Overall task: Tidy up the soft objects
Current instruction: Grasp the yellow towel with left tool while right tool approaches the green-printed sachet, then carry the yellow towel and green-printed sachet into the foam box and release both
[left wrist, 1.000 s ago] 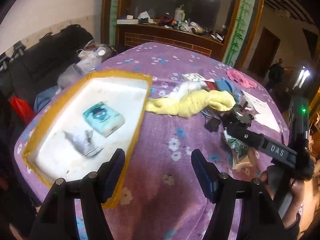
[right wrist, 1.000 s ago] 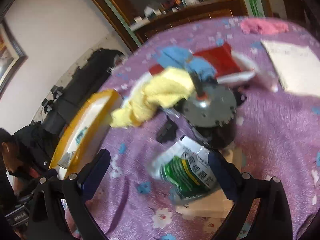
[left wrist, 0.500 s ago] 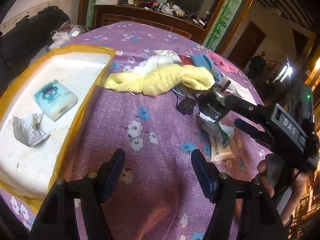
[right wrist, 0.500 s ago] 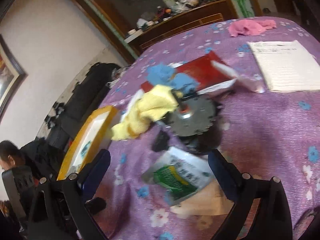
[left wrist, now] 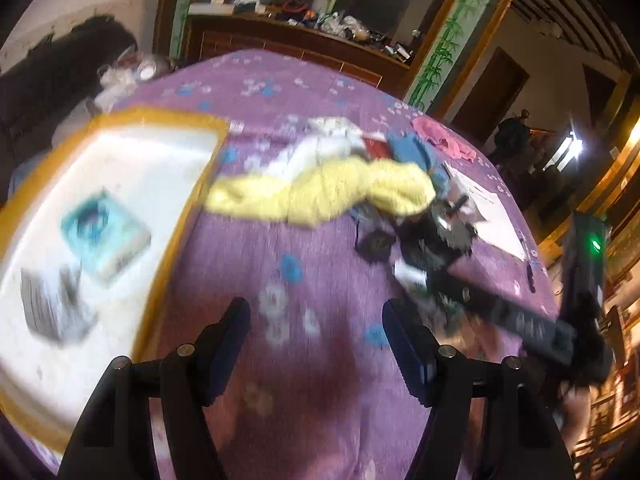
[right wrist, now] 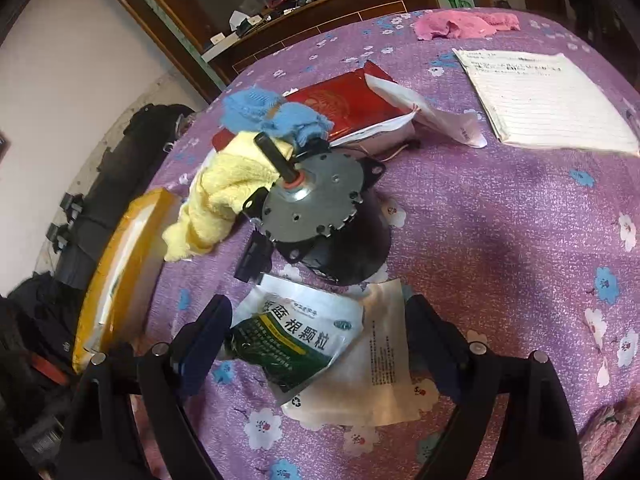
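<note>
A yellow towel (left wrist: 320,196) lies crumpled mid-table, with a white cloth (left wrist: 320,148), a blue cloth (left wrist: 412,152) and a pink cloth (left wrist: 444,140) behind it. My left gripper (left wrist: 320,336) hangs open above bare tablecloth, short of the towel. My right gripper (right wrist: 320,336) is low over a green sachet (right wrist: 296,340). Its jaws are closing with the sachet between them, and the pads do not press on it. The right wrist view also shows the yellow towel (right wrist: 224,204), blue cloth (right wrist: 272,116) and pink cloth (right wrist: 460,26).
A yellow-rimmed white tray (left wrist: 180,216) at the left holds a tissue pack (left wrist: 104,236) and a crumpled paper. A grey motor (right wrist: 320,208) stands beside the towel. Behind it lie a red packet (right wrist: 348,104) and a lined sheet (right wrist: 548,96). A dark bag sits beyond the table's edge.
My right gripper has dropped toward the green sachet and its jaws have narrowed slightly. The left gripper has shifted sideways, so the tray fills more of its blurred view.
</note>
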### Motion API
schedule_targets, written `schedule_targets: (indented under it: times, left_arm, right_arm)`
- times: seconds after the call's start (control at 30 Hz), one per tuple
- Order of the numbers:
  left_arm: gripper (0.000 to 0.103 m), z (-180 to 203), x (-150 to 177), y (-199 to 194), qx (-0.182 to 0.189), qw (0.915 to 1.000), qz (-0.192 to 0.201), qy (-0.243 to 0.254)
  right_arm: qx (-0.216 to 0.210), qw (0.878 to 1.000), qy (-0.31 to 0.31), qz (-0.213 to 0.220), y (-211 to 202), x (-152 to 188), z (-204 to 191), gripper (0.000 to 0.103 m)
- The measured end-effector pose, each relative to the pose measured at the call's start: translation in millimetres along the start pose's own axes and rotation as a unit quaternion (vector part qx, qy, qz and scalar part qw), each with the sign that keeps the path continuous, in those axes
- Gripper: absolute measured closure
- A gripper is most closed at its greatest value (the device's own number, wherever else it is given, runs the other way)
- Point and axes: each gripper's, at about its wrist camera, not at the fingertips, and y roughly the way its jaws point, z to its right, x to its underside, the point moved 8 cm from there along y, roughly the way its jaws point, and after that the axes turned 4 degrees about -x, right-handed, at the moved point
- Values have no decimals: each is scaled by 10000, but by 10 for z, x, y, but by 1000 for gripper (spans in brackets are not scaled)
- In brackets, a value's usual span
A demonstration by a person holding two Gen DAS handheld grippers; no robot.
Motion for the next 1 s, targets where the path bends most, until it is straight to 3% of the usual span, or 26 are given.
schedule_targets:
  times: [0.27,0.37,0.47,0.53,0.6,0.77,1.0]
  left_arm:
    - [31,24,-519,554,-448,9981,-289,318]
    - [32,157,-702,761,-517,9961,-286,648]
    - [33,303,-778,973,-581,9933,-313,951]
    - [42,358,-750,1116,-661,9895,-416,1217]
    - [51,329,-755,1189,-953,9857,-331,1349]
    - [59,291,-678,985,-757,9881,-322,1297]
    - [59,129,-346,197,100,9979,-288,570]
  right_arm:
    - [662,9954,-667,-192,152,100,-89,16]
    - [1044,9905,-893,-102,160,95,-88,32]
    - [952,9922,-800,-31,120,72,-85,41]
    - [884,9938,-667,37,87,45,-54,59]
    - [625,9970,-452,5,86,29,-32,59]
    - [675,9964,-513,-6,74,40,-54,60]
    - [503,9974,-506,-21,11,22,-54,60]
